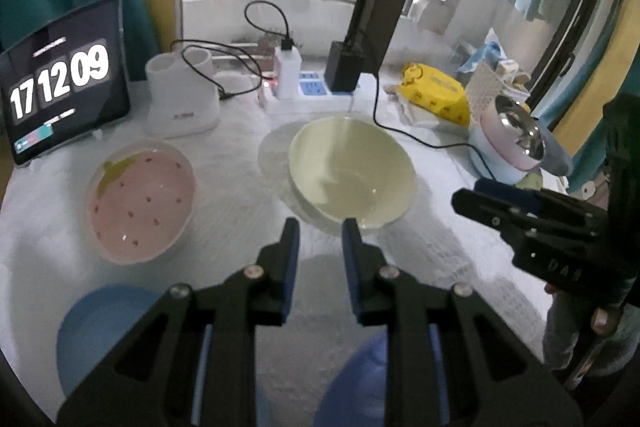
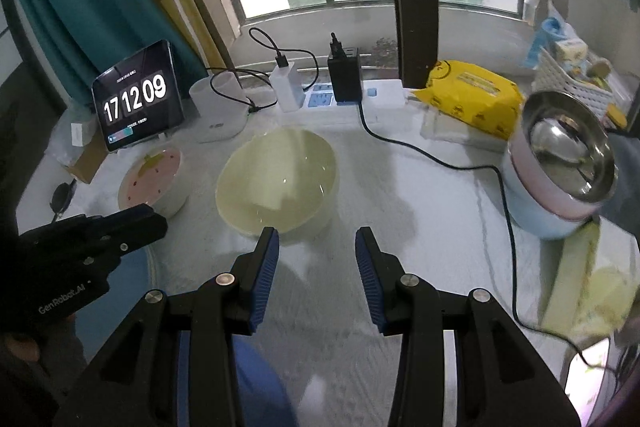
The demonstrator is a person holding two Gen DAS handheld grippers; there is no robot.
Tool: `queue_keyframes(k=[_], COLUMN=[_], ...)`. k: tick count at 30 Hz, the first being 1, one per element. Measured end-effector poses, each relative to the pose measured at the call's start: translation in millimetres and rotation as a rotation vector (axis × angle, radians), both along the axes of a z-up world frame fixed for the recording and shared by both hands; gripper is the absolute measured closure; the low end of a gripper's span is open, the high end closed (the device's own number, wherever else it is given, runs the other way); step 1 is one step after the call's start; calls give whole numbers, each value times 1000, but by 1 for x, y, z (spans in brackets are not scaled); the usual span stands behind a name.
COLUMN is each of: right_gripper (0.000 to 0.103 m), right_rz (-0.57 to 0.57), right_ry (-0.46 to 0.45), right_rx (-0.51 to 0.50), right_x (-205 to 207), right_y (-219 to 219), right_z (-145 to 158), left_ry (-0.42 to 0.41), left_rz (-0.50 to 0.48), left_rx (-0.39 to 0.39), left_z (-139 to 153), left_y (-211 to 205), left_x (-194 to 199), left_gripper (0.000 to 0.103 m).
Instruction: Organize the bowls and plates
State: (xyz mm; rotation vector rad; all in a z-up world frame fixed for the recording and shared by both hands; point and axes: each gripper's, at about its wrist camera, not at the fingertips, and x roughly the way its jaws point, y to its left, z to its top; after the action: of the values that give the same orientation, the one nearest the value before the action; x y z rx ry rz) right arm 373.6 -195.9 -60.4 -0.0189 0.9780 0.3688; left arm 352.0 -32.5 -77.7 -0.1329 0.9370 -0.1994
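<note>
Left wrist view: left gripper (image 1: 320, 227) jaws narrowly apart, nothing between – pale yellow-green glazed bowl (image 1: 352, 171) just ahead on white table (image 1: 224, 163); pink strawberry-patterned bowl (image 1: 140, 203) ahead-left; round blue plate (image 1: 100, 331) below-left. Right gripper (image 2: 316, 239) jaws apart, empty – same yellow-green bowl (image 2: 276, 179) ahead-left, steel-lined pot (image 2: 560, 163) far right.

Left gripper (image 1: 320, 227): pointed steeply downward, blue-padded jaws a narrow gap apart, nothing between them.
Right gripper (image 2: 317, 237): angled down too, jaws parted wider, gap empty.
Spacing: the two sat side by side, each showing at the edge of the other's view.
Hand: fingertips (image 1: 602, 319) wrapped under the right gripper's body.
</note>
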Motion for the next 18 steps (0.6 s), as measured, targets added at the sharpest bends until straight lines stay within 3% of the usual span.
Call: queue_keyframes(k=[5, 7, 9, 18], right_gripper=[61, 61, 61, 61], right_rz=[13, 16, 18, 19], right_ry=[30, 46, 62, 122], right_rx=[10, 19, 26, 52], right_x=[28, 38, 48, 71], right_y=[5, 6, 8, 11], right_z=[-12, -17, -23, -48], left_ry=[75, 97, 112, 187], left_rz=[-6, -9, -12, -24], left_rx=[-40, -41, -41, 0], left_z=[-11, -14, -18, -39], left_y=[5, 5, 5, 5], left_x=[33, 42, 49, 75], left_gripper=[79, 74, 37, 36])
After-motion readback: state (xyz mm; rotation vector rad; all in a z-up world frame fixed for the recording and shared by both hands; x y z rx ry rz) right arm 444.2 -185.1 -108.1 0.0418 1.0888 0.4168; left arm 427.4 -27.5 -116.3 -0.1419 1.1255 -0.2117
